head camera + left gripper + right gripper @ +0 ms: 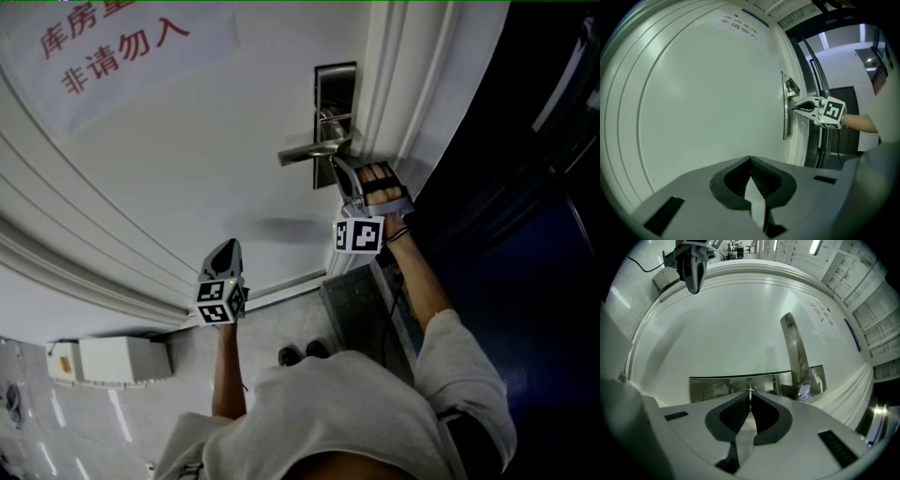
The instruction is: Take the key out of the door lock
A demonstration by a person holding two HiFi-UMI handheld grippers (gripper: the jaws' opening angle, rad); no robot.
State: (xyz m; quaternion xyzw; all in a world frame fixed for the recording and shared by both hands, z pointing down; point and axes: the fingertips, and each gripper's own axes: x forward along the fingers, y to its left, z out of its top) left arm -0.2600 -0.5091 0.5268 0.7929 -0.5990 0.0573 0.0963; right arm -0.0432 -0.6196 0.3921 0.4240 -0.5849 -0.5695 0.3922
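The right gripper (750, 393) has its jaws pinched tight on the thin key (750, 390), which sits in the lock plate (712, 387) below the handle (309, 153), so the pull-out remains, while the left gripper (225, 249), closed and empty, hangs well left.

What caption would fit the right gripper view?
The right hand-held gripper pinches the key at the metal lock plate, beside the handle.

Thin key (750, 391) in steel door lock (710, 388)
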